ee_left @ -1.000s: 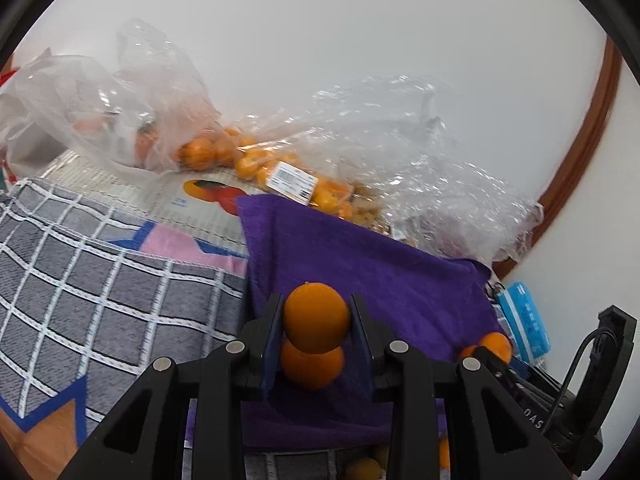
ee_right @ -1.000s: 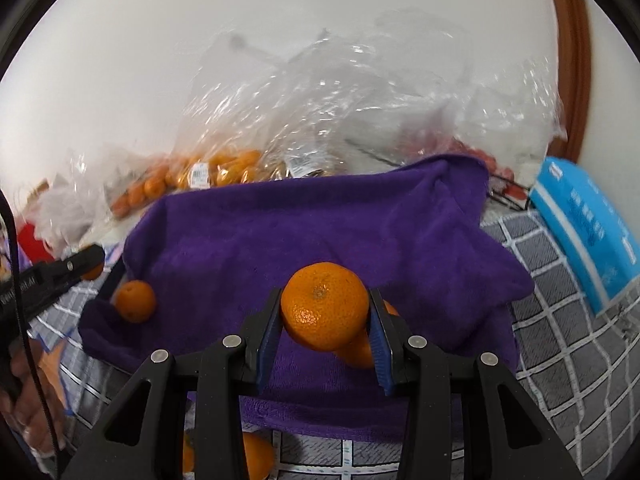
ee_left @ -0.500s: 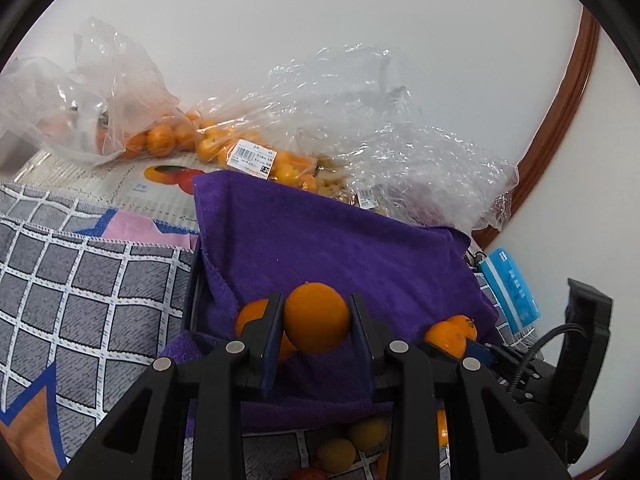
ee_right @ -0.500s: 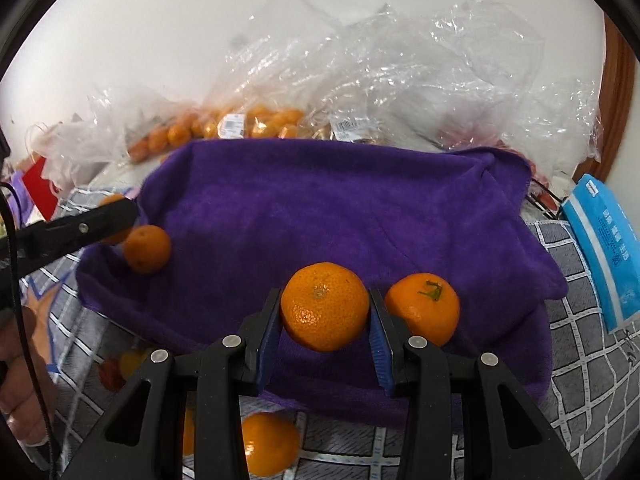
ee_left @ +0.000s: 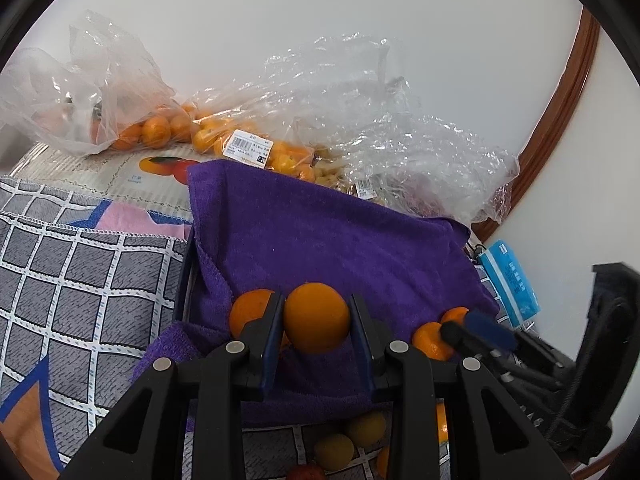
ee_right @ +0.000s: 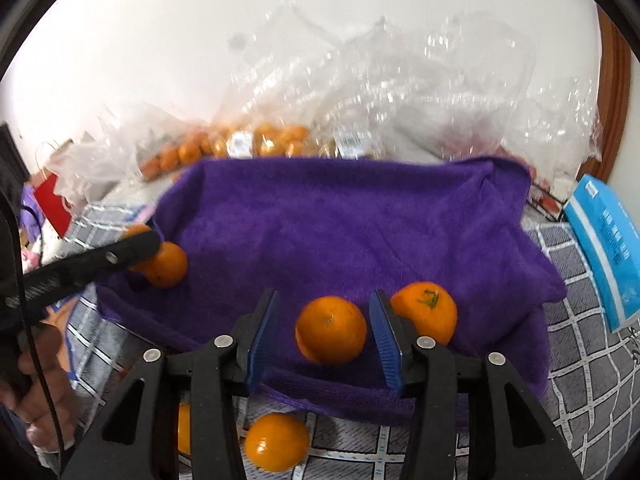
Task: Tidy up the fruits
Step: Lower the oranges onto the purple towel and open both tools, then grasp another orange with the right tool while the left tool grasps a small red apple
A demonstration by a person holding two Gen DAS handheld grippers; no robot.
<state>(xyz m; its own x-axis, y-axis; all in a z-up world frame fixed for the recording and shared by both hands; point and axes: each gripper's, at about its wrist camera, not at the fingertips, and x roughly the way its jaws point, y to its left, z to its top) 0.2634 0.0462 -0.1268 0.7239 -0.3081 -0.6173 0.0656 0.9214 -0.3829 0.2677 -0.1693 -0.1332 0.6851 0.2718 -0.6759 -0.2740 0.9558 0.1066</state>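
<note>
Left gripper [ee_left: 316, 322] gripping round orange mandarin [ee_left: 316, 318] tight, hovering over purple fuzzy towel [ee_left: 320, 240], no longer alone there, loose mandarin beside. Right gripper [ee_right: 324, 334] opening now, pads clear of second orange mandarin [ee_right: 331, 330], half a second ago clamped, dropping onto towel. Placement looking done; left one probably next.

A: A deep-piled, matt purple towel [ee_right: 352, 224] is seen; crinkled glossy clear plastic bags [ee_left: 360, 92] behind it.

B: Dimpled, slightly shiny peel is shown on the tangerine [ee_right: 330, 329]. The chequered cloth [ee_left: 80, 272] looks woven, matt.
</note>
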